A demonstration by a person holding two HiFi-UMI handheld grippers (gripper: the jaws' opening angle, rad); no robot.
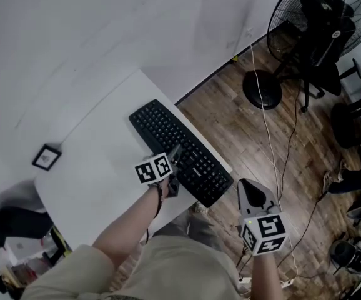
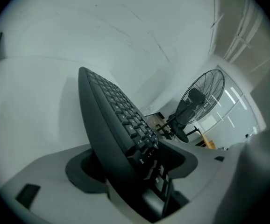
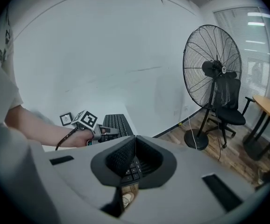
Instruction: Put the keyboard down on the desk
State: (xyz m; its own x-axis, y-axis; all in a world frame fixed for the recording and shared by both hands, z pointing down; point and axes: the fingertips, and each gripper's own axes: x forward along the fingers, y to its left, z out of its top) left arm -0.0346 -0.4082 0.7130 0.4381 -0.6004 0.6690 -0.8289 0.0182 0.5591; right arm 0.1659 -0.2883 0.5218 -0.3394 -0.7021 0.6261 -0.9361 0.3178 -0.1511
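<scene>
A black keyboard (image 1: 180, 152) lies flat on the white desk (image 1: 93, 161), along its right edge. My left gripper (image 1: 175, 161) is at the keyboard's near long side, about midway along. In the left gripper view the keyboard (image 2: 111, 120) runs edge-on between the jaws of the left gripper (image 2: 135, 164), which stand apart around it and do not squeeze it. My right gripper (image 1: 254, 195) hangs off the desk's near right corner, above the floor. Seen in its own view, the right gripper (image 3: 135, 153) has its pads together with nothing between them, and the keyboard (image 3: 116, 124) lies beyond.
A small framed picture (image 1: 46, 157) lies on the desk's left part. A large black standing fan (image 1: 321, 24) and an office chair (image 3: 230, 111) stand on the wooden floor to the right. A white cable (image 1: 268, 124) trails across the floor.
</scene>
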